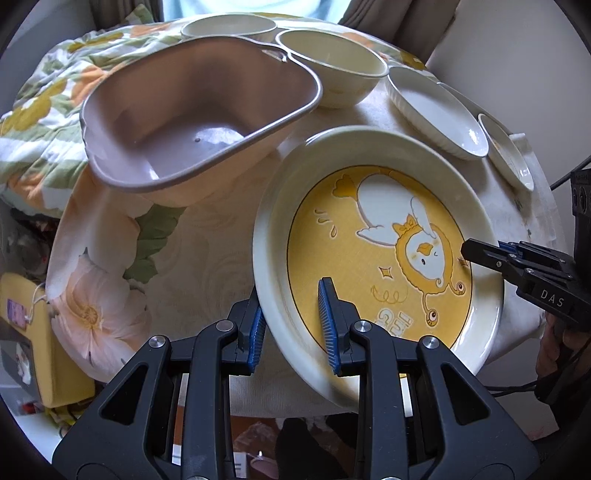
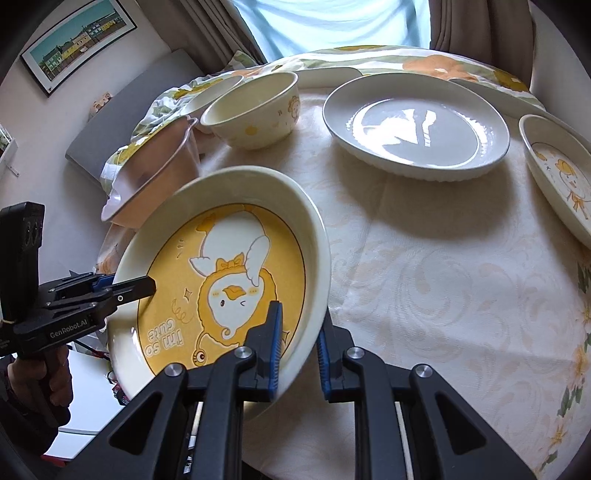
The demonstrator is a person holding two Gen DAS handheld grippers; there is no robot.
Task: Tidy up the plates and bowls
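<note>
A large cream plate with a yellow duck picture (image 1: 369,236) is held tilted above the table. My left gripper (image 1: 291,325) is shut on its near-left rim. My right gripper (image 2: 299,350) is shut on its opposite rim, and also shows at the right of the left wrist view (image 1: 480,254). The plate fills the left of the right wrist view (image 2: 221,280). A pinkish basin (image 1: 192,125) stands behind it. A cream bowl (image 2: 255,110), a plain white plate (image 2: 413,125) and a small duck plate (image 2: 561,173) sit on the table.
The round table (image 2: 443,295) has a floral cloth. A second cream bowl (image 1: 229,26) stands at the back. A flowered quilt (image 1: 44,110) lies beyond the table on the left. A yellow object (image 1: 44,339) sits low at the left.
</note>
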